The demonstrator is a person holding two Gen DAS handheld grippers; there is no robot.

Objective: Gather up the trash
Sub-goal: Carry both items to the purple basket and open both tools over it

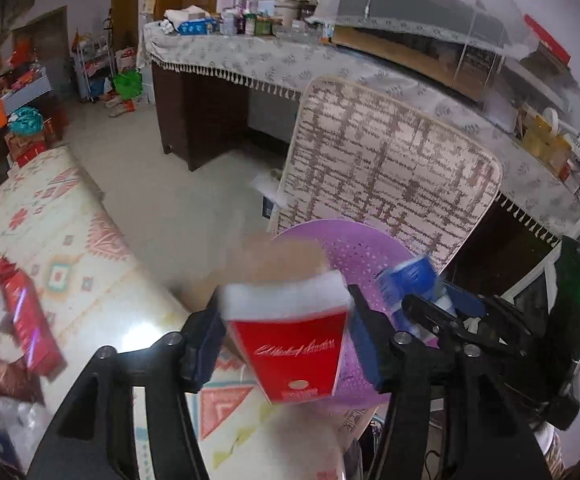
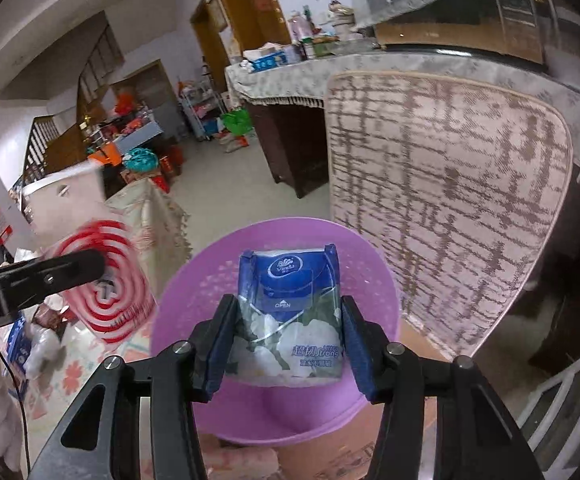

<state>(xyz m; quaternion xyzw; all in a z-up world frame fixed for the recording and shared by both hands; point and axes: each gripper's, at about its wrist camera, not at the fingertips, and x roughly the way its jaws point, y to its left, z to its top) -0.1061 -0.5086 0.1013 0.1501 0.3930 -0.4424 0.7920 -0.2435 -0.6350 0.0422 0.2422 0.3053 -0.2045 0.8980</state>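
Left wrist view: looks forward and down along its fingers, close above the purple bin (image 1: 364, 258). Right wrist view: same downward slant, nearer the bin (image 2: 374, 276), which fills its centre. Shared: bin, patterned mat (image 1: 390, 160) (image 2: 450, 184) behind it, draped counter (image 1: 249, 60) (image 2: 285, 74), floor

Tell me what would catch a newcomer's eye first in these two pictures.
The purple basket sits low in the middle of both views. A blue Vinda tissue pack hangs over it between the right tongs. A red and white carton sits between the left tongs, at the basket's edge.
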